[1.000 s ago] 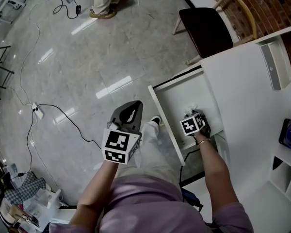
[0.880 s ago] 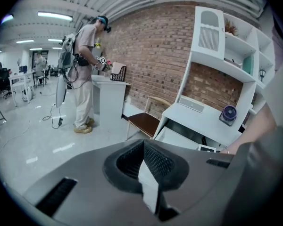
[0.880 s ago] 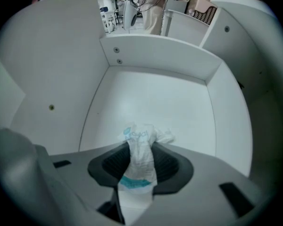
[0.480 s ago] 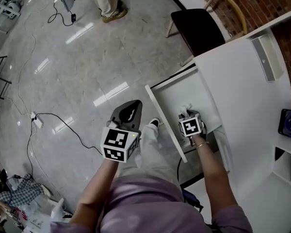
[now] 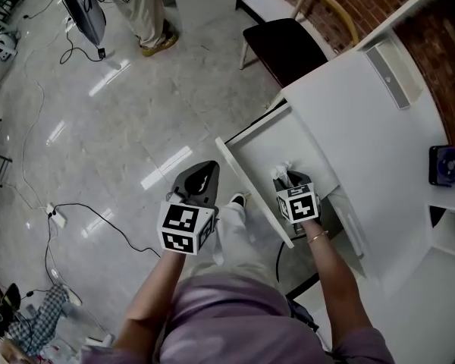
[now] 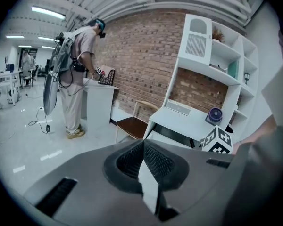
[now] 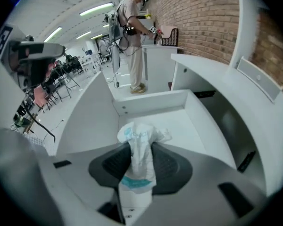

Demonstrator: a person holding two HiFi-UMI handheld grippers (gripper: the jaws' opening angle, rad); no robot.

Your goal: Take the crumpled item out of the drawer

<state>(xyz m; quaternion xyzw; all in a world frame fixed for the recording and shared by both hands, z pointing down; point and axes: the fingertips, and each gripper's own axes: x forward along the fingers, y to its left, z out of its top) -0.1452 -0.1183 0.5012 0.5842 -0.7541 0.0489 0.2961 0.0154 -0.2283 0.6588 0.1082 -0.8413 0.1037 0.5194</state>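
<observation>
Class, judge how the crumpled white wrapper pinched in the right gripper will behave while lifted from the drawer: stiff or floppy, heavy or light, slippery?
Probably floppy: the crumpled wrapper bunches and folds past the right gripper, whose jaws have just been closing on it. Likely light: a thin pinch carries it over the drawer. Smooth-looking, so it may slip.

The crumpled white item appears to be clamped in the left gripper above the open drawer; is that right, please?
Not quite: the crumpled white item is clamped in the right gripper, not the left, above the open drawer. The right gripper view shows it between that gripper's jaws, which have just been closing.
</observation>
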